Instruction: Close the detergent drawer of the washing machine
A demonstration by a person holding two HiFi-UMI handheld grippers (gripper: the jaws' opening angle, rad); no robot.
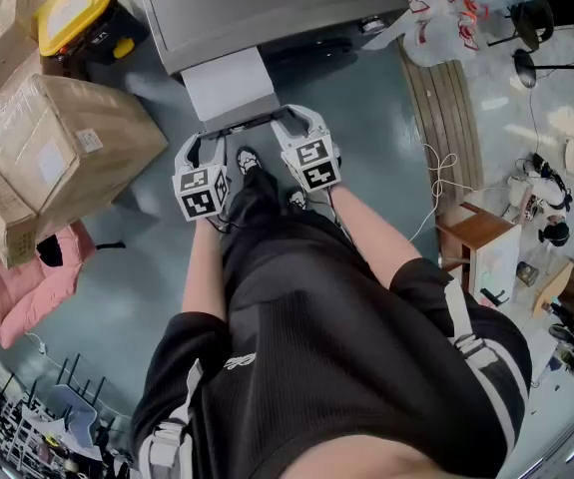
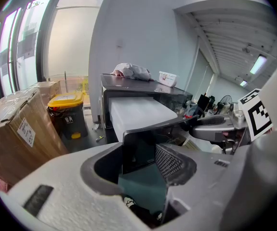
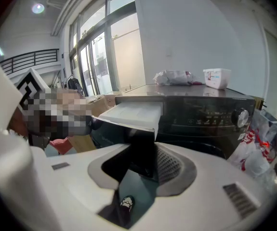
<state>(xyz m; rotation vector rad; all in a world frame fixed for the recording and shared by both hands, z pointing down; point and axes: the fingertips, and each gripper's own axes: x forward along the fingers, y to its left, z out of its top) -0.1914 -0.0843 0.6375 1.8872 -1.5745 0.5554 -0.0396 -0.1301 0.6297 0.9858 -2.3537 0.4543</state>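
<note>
The detergent drawer sticks out of the washing machine. The left gripper and right gripper sit at its front corners, jaws spread, pinching nothing. Best to push both evenly, straight in.

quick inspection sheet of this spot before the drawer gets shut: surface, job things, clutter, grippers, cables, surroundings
surface: grey-blue floor, with goods standing along its left side
job's things: washing machine; its white detergent drawer stands pulled out
clutter: cardboard boxes, yellow-lidded bin, pink bundle, plastic bags
grippers: left gripper and right gripper both have jaws apart at the drawer's dark front; contact cannot be told
cables: white cable lying on the floor at the right
surroundings: small wooden table, tall windows
</note>
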